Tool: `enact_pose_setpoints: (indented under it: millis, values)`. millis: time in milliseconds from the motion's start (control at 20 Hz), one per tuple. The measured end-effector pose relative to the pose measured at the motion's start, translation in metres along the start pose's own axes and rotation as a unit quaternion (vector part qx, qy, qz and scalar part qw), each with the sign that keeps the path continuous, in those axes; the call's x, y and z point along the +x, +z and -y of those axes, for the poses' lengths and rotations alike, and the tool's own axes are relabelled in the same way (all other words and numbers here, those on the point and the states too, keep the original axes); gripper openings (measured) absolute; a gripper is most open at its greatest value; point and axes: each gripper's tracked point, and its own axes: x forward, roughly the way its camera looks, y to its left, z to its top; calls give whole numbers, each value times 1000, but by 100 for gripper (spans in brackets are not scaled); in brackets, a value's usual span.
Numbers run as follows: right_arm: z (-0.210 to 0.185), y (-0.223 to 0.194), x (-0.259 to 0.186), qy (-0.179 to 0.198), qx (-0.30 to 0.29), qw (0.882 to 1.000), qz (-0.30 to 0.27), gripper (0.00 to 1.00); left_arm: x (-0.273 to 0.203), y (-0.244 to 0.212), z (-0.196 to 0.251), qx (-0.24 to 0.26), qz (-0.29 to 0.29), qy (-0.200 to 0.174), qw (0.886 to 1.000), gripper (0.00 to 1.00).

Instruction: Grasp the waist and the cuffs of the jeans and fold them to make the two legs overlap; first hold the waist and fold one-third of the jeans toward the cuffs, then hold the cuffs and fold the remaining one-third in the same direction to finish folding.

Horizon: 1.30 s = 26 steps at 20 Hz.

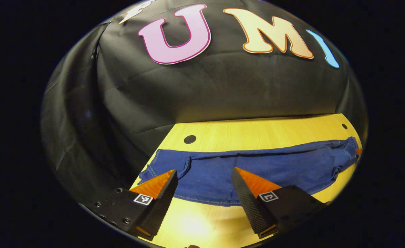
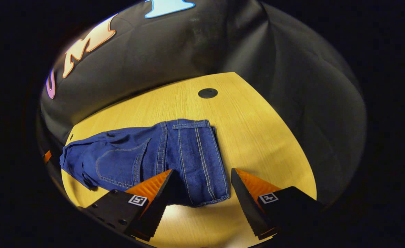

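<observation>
Blue jeans (image 1: 257,168) lie flat and lengthwise across the wooden table (image 1: 257,132). In the left gripper view their left end, which looks like the leg end, lies just ahead of my left gripper (image 1: 204,172), whose jaws stand wide apart with nothing between them. In the right gripper view the jeans (image 2: 126,158) show a back pocket and the stitched waistband (image 2: 195,155) at their right end. My right gripper (image 2: 201,171) is open over the waistband's near corner, with cloth lying between its fingers and no pinch on it.
Black cloth walls close in the table (image 2: 257,137) at the back and on both sides. Round black caps sit in the tabletop near the back (image 1: 189,139) (image 2: 207,93). Bare wood lies in front of the jeans and beyond the waistband.
</observation>
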Motion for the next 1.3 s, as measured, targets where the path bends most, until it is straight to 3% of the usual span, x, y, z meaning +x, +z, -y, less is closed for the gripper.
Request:
enact_pose_setpoints:
  millis: [150,300,450,550,600,650,800,900,950,1050,1200,1300]
  values:
    - [-1,5,5,8,-8,1000,29,100,-4,3,1,-3,2,7,1000,95]
    - [-10,0,6,27,1,999,29,94,-11,3,1,-10,4,10,1000,95]
    - [-20,-2,8,37,-1,999,27,51,-15,-1,5,-15,1,10,1000,95]
    - [-19,0,8,30,-7,998,46,39,-18,-5,8,-20,-2,7,1000,95]
    - [-21,2,9,21,-9,998,56,39,-19,-8,9,-23,-5,7,1000,95]
    - [-20,0,9,19,-9,998,55,32,-20,-11,9,-27,-7,6,1000,95]
    - [-24,-1,9,40,25,998,35,29,-23,-17,10,-35,-11,6,999,95]
    - [-24,7,5,28,26,998,46,21,-25,-21,10,-40,-14,1,999,95]
    - [-22,9,2,19,25,998,46,10,-25,-22,9,-42,-15,-1,999,95]
    - [-20,5,1,2,19,999,46,2,-24,-24,8,-46,-16,-7,999,95]
    - [-21,13,-7,-14,29,998,60,0,-22,-28,3,-49,-15,-20,998,95]
    - [-10,21,-18,-52,12,996,76,2,-22,-32,-1,-56,-12,-36,998,95]
